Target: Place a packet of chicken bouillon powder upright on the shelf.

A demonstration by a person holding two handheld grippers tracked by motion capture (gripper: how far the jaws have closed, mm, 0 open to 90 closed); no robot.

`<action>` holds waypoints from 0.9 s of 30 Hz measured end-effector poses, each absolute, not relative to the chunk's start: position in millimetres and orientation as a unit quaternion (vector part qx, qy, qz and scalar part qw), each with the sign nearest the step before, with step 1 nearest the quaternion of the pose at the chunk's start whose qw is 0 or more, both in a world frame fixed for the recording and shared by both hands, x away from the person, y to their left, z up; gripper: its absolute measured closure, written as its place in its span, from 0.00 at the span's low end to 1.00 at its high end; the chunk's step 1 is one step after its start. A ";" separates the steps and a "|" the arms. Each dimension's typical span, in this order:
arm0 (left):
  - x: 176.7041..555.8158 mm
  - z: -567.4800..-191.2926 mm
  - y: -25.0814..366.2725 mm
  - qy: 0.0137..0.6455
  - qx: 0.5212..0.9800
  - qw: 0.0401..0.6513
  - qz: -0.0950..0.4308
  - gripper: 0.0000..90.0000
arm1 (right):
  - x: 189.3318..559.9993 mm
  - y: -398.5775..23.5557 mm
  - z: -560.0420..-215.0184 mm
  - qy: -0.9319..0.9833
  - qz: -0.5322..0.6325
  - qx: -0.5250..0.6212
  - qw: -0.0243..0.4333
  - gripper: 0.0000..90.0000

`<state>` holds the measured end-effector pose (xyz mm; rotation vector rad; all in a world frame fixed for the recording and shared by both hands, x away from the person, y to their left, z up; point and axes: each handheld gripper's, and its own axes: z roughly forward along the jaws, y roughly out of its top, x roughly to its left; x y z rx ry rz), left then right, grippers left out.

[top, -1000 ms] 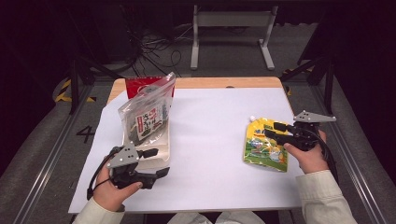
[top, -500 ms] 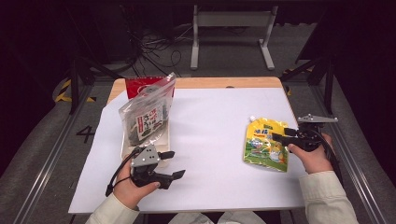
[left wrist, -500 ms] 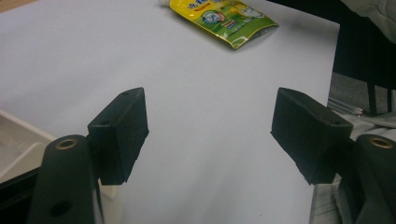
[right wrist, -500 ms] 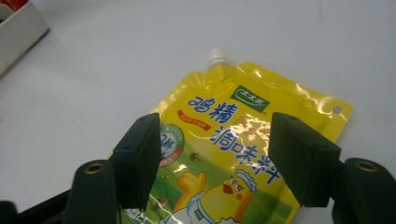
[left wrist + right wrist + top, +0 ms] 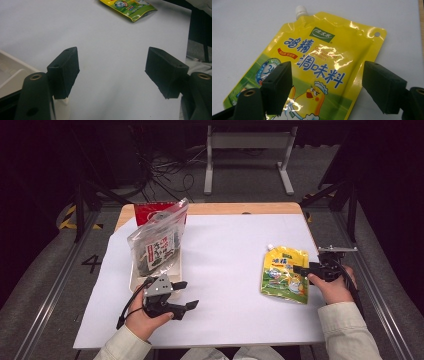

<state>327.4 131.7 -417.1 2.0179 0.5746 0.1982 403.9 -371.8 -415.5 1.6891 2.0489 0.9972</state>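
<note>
A yellow spouted pouch (image 5: 284,275) with a cartoon chicken lies flat on the white sheet at the right. My right gripper (image 5: 299,270) is at its right edge. In the right gripper view the jaws of the right gripper (image 5: 327,80) stand apart over the pouch (image 5: 324,50); they have just been opening and press on nothing. My left gripper (image 5: 189,294) is open at the front left, beside the white tray (image 5: 134,279), and its jaws (image 5: 112,65) frame bare sheet. A clear zip bag (image 5: 157,245) with dark contents stands in the tray.
A red packet (image 5: 150,211) leans behind the zip bag at the table's back left. The tray's corner (image 5: 10,75) is at the lower left of the left gripper view, and the pouch's bottom corner (image 5: 127,6) is at its top. Bare white sheet (image 5: 225,245) lies between the hands.
My left gripper has moved right, away from the tray's front, and a little lower. My right hand has sunk toward the table and its jaws have spread wider by the pouch.
</note>
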 end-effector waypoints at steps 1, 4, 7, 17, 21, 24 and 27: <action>327.2 -417.5 131.6 0.236 0.832 0.496 0.082 0.31 | 404.8 -372.2 -417.3 0.713 0.348 0.590 0.151 0.24; 326.8 -418.3 131.7 0.236 0.831 0.497 0.079 0.31 | 406.6 -373.5 -421.6 0.710 0.344 0.596 0.152 0.22; 326.8 -418.8 131.6 0.234 0.831 0.497 0.081 0.30 | 407.7 -375.0 -424.8 0.706 0.343 0.601 0.148 0.21; 326.1 -418.9 130.1 0.233 0.833 0.496 0.081 0.30 | 412.2 -369.3 -436.7 0.711 0.320 0.615 0.117 0.15; 325.8 -419.1 129.0 0.231 0.834 0.495 0.081 0.30 | 412.3 -363.9 -436.8 0.723 0.301 0.609 0.127 0.16; 325.4 -419.2 127.1 0.230 0.835 0.494 0.078 0.31 | 412.0 -357.5 -436.7 0.730 0.284 0.606 0.138 0.20; 325.1 -419.2 123.2 0.227 0.837 0.493 0.073 0.32 | 411.0 -347.8 -432.6 0.736 0.264 0.607 0.143 0.33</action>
